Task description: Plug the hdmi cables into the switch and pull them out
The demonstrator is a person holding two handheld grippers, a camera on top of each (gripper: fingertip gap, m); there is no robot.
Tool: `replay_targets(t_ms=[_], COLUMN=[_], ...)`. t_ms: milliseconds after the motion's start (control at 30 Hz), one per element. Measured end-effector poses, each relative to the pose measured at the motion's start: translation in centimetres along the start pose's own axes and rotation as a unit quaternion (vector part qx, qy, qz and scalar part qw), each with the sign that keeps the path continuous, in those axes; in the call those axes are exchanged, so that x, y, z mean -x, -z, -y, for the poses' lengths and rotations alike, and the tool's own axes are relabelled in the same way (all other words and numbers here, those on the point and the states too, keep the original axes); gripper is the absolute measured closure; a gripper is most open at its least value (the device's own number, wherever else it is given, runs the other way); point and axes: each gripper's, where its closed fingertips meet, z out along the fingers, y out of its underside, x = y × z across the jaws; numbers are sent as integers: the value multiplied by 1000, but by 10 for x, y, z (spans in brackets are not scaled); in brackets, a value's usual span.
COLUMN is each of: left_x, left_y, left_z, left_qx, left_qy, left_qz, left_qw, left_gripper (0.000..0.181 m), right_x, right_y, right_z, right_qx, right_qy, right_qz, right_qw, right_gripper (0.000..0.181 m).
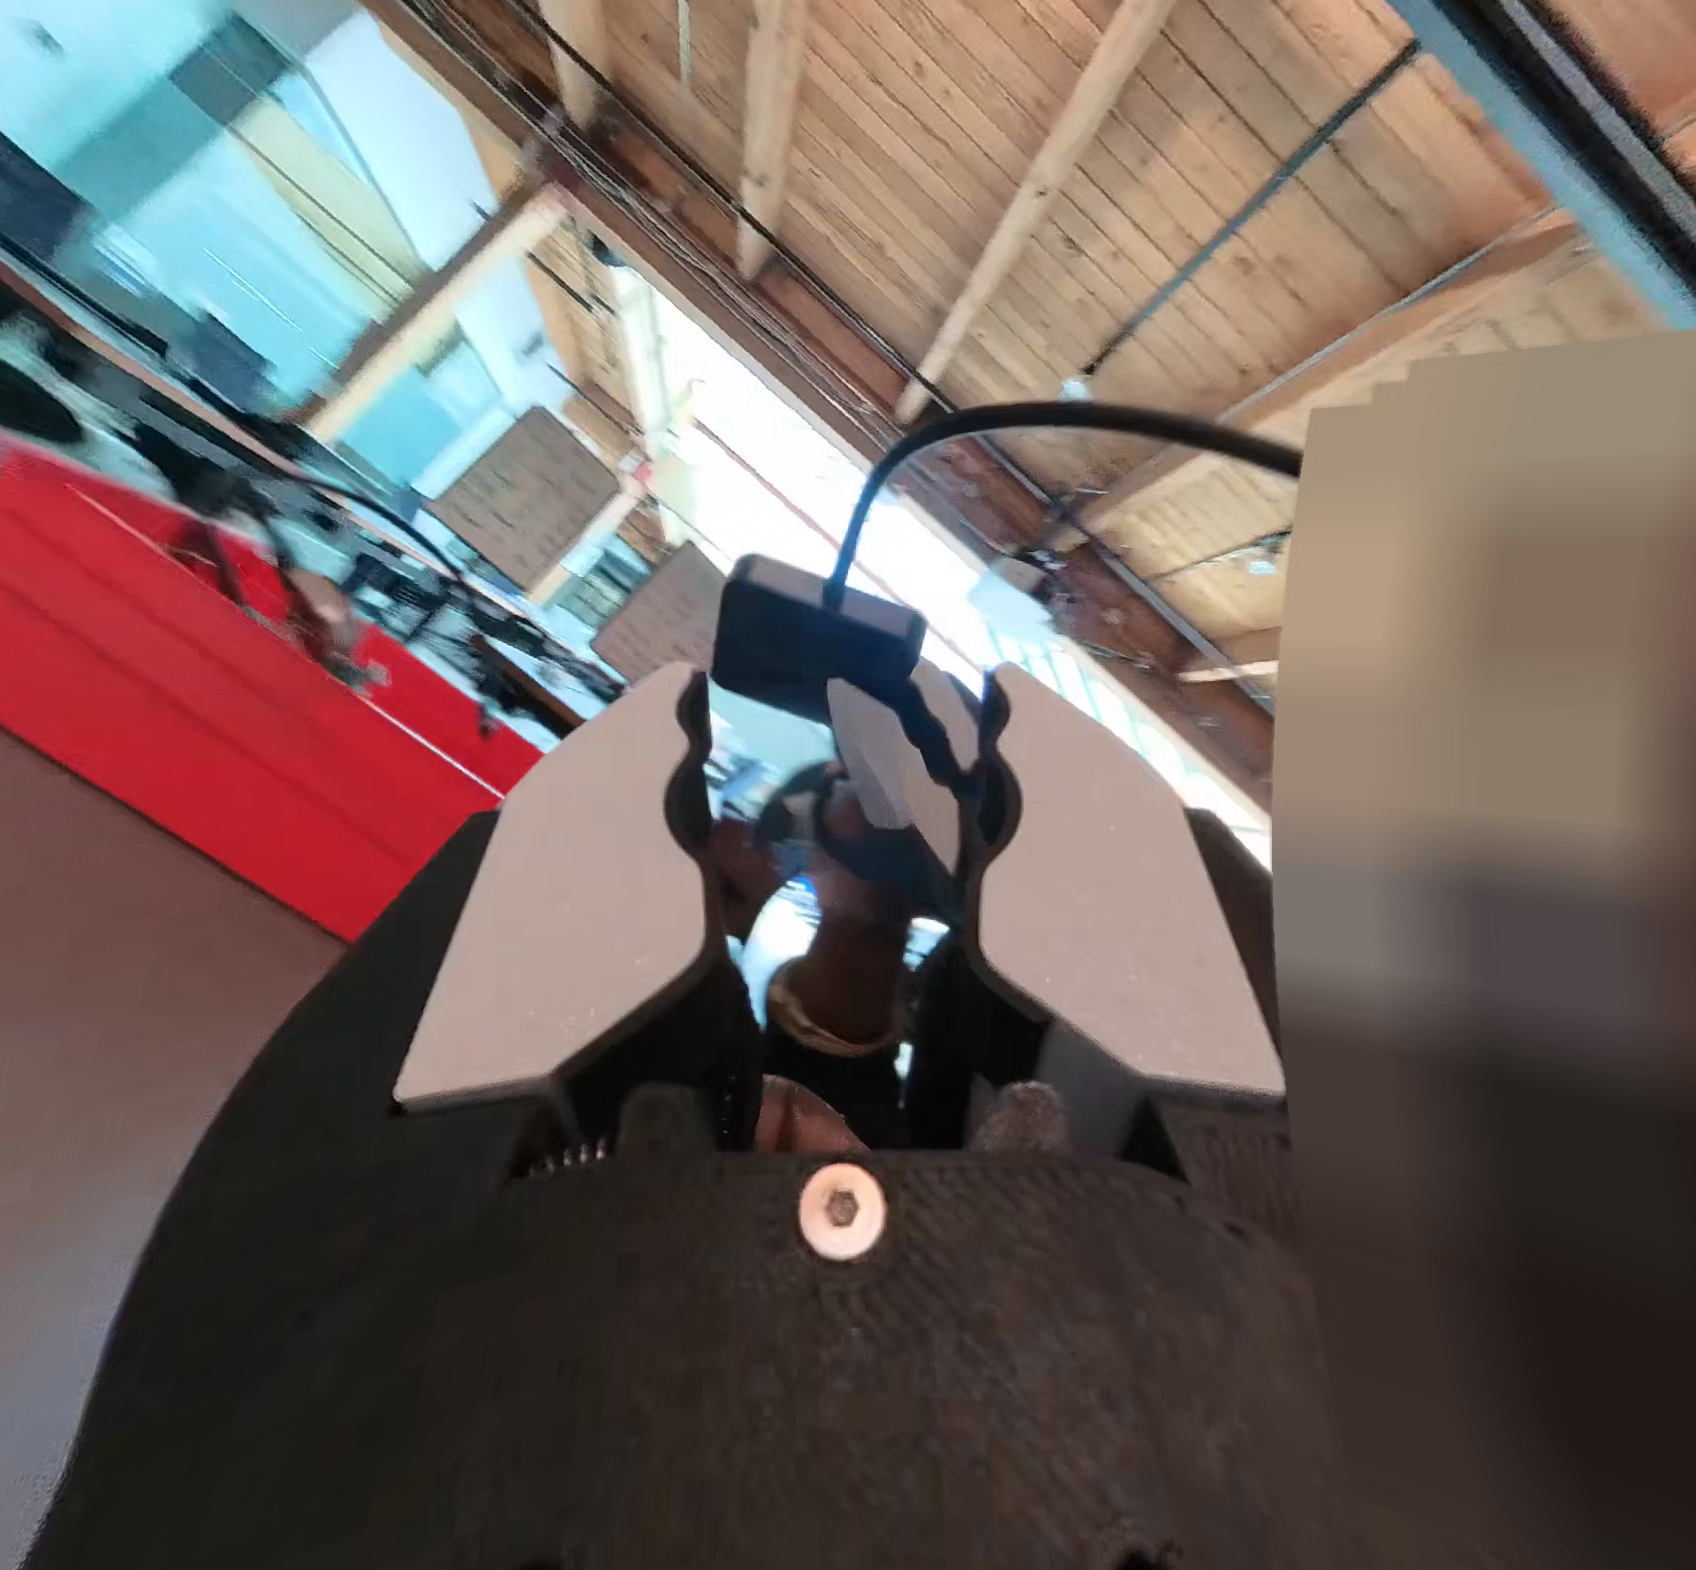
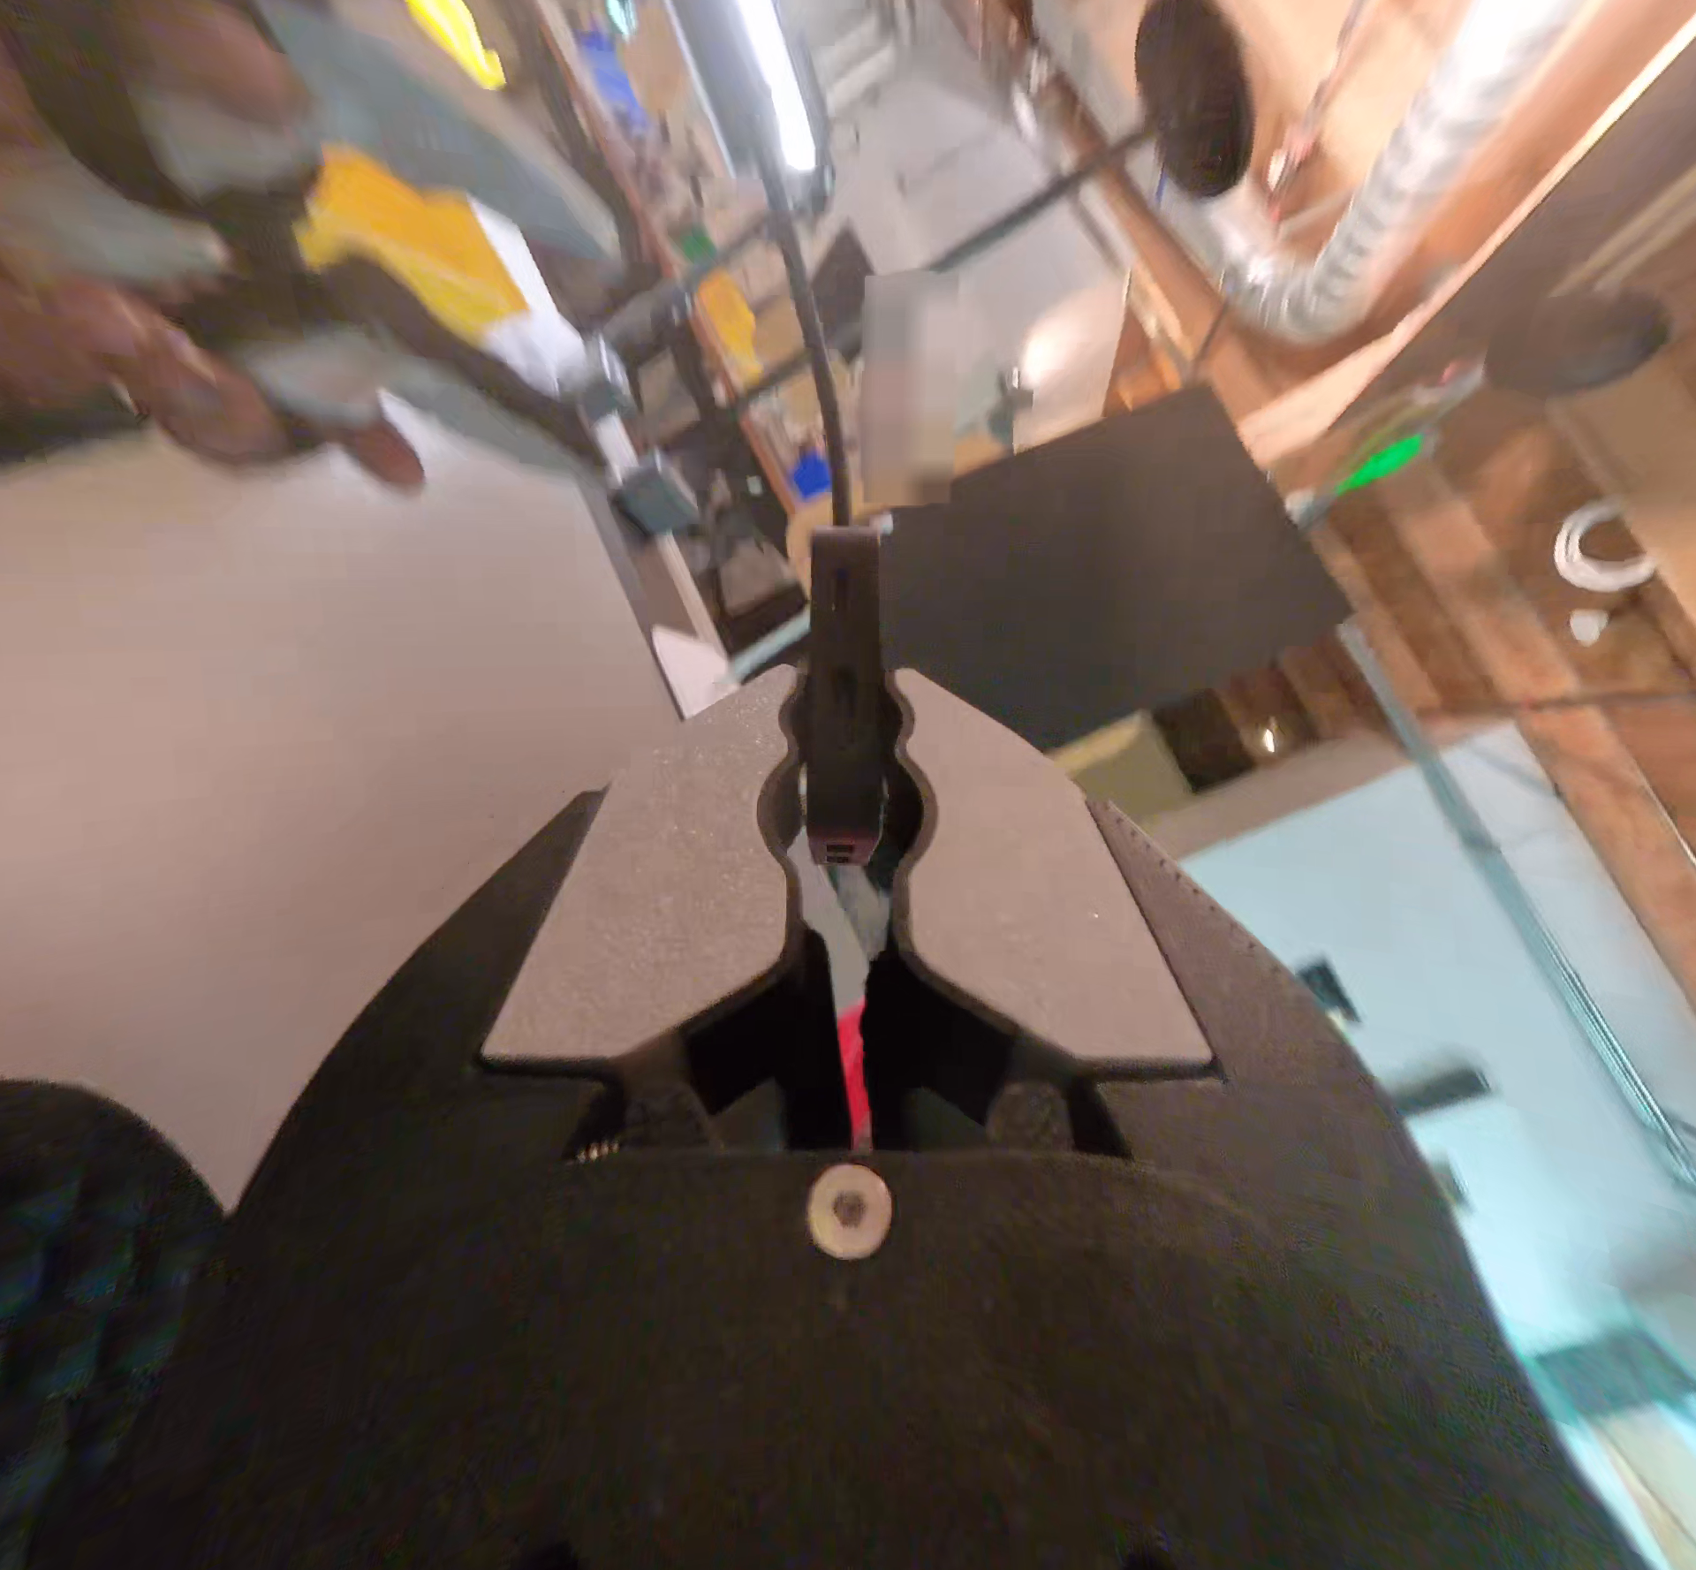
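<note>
The black switch box [image 1: 812, 640] is held up in the air, with a thin black cable [image 1: 1055, 415] arcing from its top to the right. My left gripper [image 1: 844, 674] is open and empty, its jaws wide apart just below the box. My right gripper [image 2: 846, 681] is shut on the switch box [image 2: 842, 608], seen edge-on, with its cable [image 2: 831, 388] running upward. The right gripper also shows in the left wrist view [image 1: 895, 755], gripping the box from below. The left gripper, blurred and held by a hand, shows in the right wrist view [image 2: 367, 287] at upper left. No HDMI plug is visible.
Both views tilt up toward a wooden plank ceiling [image 1: 1009, 103]. A red surface [image 1: 184, 654] lies at the left. A black panel [image 2: 1101, 571] and a pale grey surface [image 2: 321, 700] sit behind the right gripper. Shelves with clutter [image 2: 716, 314] stand farther off.
</note>
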Motion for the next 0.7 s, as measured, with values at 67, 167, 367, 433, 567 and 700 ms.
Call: replay_targets(t_ms=[67,167,367,433,567,700], left_x=[2,-4,-59,-72,-94,-112], left_y=[8,26,65,78,100,120], left_z=[20,56,115,124,139,161], left_qx=[-21,-54,-71,-43,-6,-30], left_qy=[-71,-201,-467,-507,-541,-590], left_qz=[51,131,253,284,316,364], left_qw=[996,969,844,813,780,720], left_gripper=[126,126,126,126,126,127], right_x=[-4,-1,37,48,68,98], right_y=[2,9,21,21,18,24], right_z=[-22,-51,-77,-84,-100,-114], right_qx=[80,181,253,266,298,340], right_qy=[10,6,-67,-69,-83,-99], right_qz=[1,26,164,193,242,313], right_qw=[997,983,951,942,920,881], right_gripper=[167,167,167,167,167,167])
